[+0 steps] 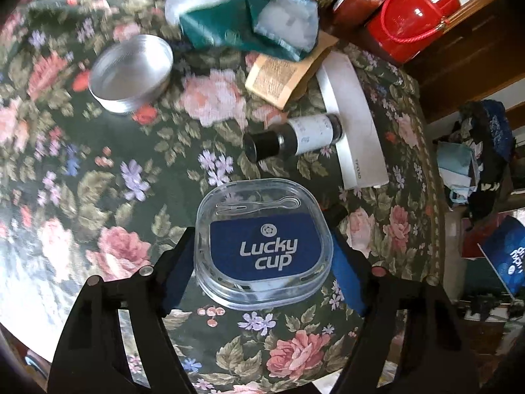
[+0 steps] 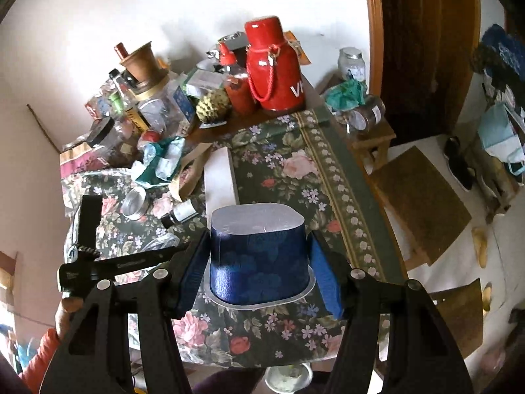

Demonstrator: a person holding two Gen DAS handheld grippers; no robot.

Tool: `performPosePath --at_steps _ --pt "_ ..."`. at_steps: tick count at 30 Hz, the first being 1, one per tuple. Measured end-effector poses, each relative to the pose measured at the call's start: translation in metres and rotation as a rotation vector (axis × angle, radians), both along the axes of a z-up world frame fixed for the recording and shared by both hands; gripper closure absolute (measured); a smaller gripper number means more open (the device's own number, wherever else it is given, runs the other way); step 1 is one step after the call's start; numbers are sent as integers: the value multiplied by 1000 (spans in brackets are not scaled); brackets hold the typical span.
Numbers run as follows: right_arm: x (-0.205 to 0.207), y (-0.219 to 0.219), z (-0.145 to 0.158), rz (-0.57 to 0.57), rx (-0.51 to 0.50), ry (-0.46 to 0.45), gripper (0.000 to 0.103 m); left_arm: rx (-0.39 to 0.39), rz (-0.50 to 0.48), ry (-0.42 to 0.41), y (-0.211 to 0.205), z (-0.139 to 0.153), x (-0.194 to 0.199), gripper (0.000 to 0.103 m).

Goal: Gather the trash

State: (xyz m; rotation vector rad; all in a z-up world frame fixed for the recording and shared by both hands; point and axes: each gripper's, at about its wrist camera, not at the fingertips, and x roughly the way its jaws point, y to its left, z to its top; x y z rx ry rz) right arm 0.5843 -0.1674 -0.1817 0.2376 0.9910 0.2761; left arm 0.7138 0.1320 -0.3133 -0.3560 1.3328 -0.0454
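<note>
In the left wrist view my left gripper [image 1: 262, 256] is shut on a clear plastic lid with a blue "Lucky cup" label [image 1: 262, 249], held above the floral tablecloth [image 1: 98, 180]. In the right wrist view my right gripper [image 2: 259, 262] is shut on an upside-down blue cup [image 2: 259, 256] with a white rim, held over the tablecloth [image 2: 288, 170]. Crumpled green and white wrappers [image 1: 249, 23] lie at the table's far side; they also show in the right wrist view [image 2: 160, 161].
A round metal tin [image 1: 131, 72], a small lying bottle with a black cap [image 1: 292, 138], a brown paper bag [image 1: 282, 75] and a white box [image 1: 354, 128] lie on the table. A red flask [image 2: 274, 65], sauce bottle and jars crowd the back. The left gripper's body [image 2: 88, 229] shows left.
</note>
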Motion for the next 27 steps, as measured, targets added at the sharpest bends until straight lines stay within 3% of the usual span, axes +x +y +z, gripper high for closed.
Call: performPosePath --at_steps 11,15,20,23,27 --pt "-14 -18 27 40 24 -75 46 106 0 -246 -13 96 -24 29" --pt "-23 -27 42 82 34 -129 46 118 23 -362 -27 141 -48 29" --pt "-31 -29 50 185 38 -177 46 119 85 -456 -45 176 -85 29" --pt "-30 -21 43 261 24 -171 46 131 130 -487 -56 189 -111 29" --pt "-14 0 -2 358 -50 -53 46 157 186 -474 -66 189 -143 29"
